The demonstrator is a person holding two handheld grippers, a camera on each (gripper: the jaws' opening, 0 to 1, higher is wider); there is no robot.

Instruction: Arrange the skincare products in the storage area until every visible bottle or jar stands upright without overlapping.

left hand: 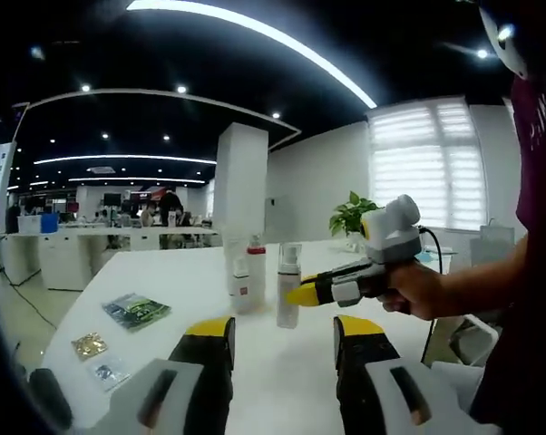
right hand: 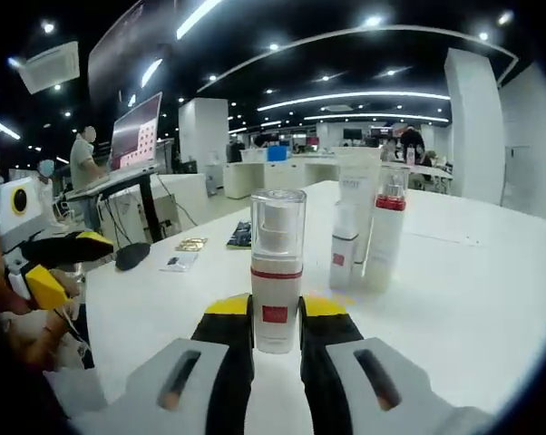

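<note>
A white bench (right hand: 491,299) in an open office carries my work. My right gripper (right hand: 275,319) has its jaws clamped on the pump bottle (right hand: 277,272), upright, to set it clear of the tube and bottles (right hand: 368,227) at one o'clock. My left gripper (left hand: 282,349) waits, jaws apart, sachets (left hand: 135,310) at ten o'clock.

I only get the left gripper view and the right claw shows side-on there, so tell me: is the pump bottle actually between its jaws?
Observer: Yes. In the right gripper view the pump bottle stands upright between the right claw's jaws, which sit against both its sides.
Operator: Anything close behind it?
Observer: A small white tube and a red-collared bottle stand upright, apart from it.
Operator: Anything off the table I can't see?
Observer: An open laptop sits on a raised stand beyond the table's edge.
</note>
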